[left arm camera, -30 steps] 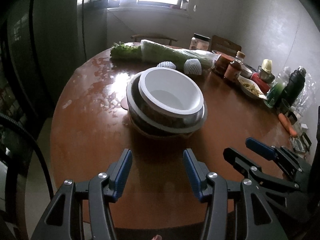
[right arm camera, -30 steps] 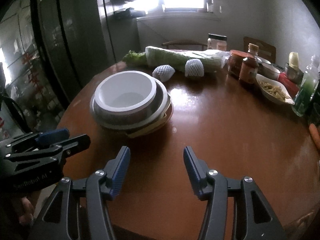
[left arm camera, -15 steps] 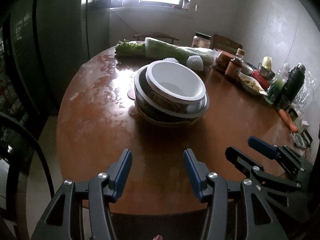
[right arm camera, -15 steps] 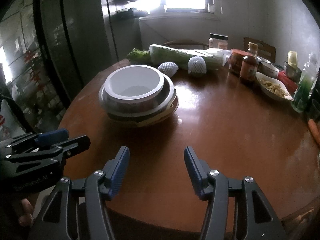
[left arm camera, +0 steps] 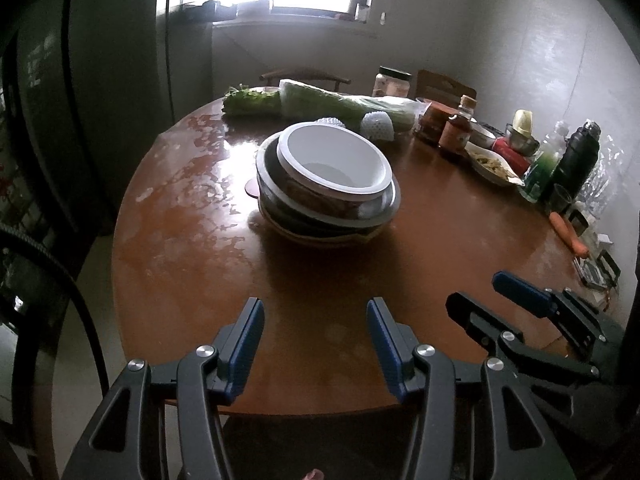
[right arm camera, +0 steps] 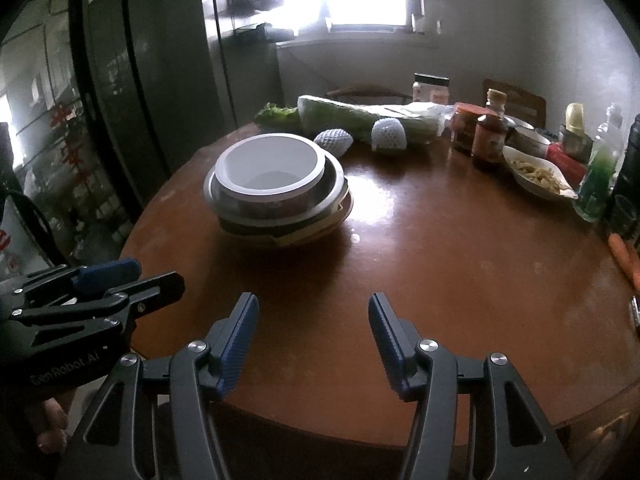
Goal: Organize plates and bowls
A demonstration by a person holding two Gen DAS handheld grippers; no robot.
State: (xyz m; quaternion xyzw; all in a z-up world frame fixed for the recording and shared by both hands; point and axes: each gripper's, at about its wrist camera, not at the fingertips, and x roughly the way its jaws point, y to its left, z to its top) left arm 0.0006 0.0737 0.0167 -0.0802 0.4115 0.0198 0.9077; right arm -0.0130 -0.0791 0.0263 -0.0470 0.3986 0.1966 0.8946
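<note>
On round glossy wooden table (left arm camera: 192,264), nested bowl stack (left arm camera: 328,184), both hand-held grippers (left arm camera: 316,338) (right arm camera: 314,334) agape.

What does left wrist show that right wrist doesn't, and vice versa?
Left wrist only: the carrot whole, the black flask's top, and the right gripper from the side. Right wrist only: the left gripper from the side, with its holder's fingers. Both: the stacked bowls with the white bowl on top, the round table, the vegetables behind. Both grippers open, empty.
</note>
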